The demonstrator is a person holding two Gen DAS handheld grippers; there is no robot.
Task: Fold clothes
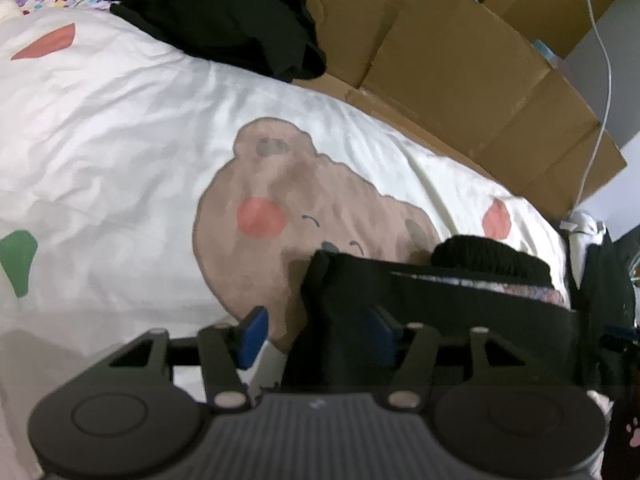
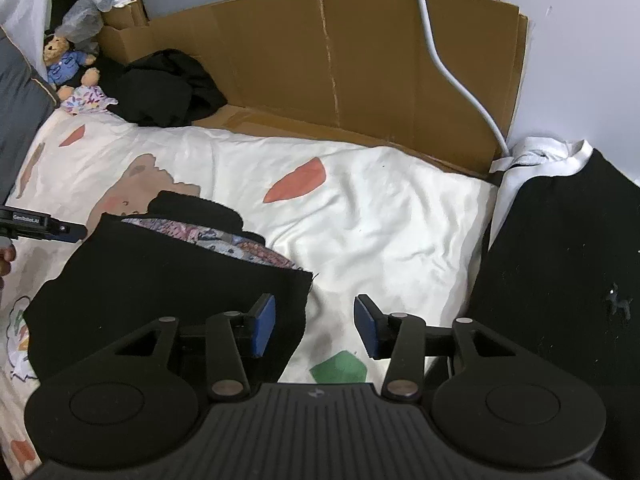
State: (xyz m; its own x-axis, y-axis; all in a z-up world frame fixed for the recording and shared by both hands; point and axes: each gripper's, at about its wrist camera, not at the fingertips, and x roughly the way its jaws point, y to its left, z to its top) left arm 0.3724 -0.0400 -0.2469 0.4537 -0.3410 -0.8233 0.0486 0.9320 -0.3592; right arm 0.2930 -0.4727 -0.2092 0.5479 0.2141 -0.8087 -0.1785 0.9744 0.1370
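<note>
"CenRobot.AI" label on left claw (image 2: 60, 227); nothing else legible.

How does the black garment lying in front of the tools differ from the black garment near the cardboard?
The black garment in front lies spread fairly flat on the bedsheet; the black garment near the cardboard is crumpled in a heap. The front one shows a patterned lining at its opening; the far one shows none. The front one looks larger, being closer. Both are black fabric on the bed.
</note>
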